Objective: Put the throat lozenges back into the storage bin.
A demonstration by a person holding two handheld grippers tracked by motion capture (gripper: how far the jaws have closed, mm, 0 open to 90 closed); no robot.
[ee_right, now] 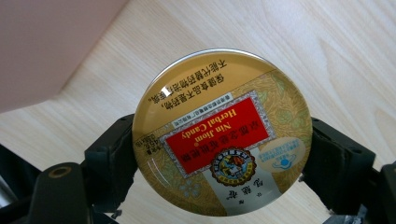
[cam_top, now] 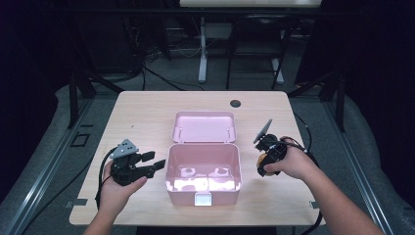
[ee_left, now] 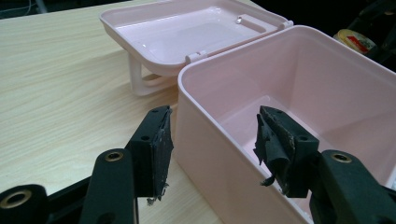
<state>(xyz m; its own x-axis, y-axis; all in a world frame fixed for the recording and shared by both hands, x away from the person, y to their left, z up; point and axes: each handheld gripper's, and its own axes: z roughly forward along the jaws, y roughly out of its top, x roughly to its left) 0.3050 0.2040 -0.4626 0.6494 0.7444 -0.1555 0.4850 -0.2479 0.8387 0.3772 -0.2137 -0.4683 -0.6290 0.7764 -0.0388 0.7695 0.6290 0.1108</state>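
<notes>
Your left gripper (cam_top: 149, 165) sits on the left part of the counter (cam_top: 142, 112), its fingers (ee_left: 156, 149) spread wide and holding nothing. Just ahead of them stands the open pink box (cam_top: 203, 171); in the left gripper view its near corner lies between the two fingers, one outside the wall and one seen against the inside. The lid (cam_top: 204, 127) lies flipped back beyond the box, inside up, propped on its handle.

To the right of the box, your right gripper (cam_top: 265, 157) has its fingers (ee_right: 109, 158) clamped on the edges of a round gold candy tin (ee_right: 222, 132). Its red label reads "Nin Jiom Herbal Candy", with Chinese lines around it, upside down in the right gripper view. The box wall lies beyond the tin, to one side.
</notes>
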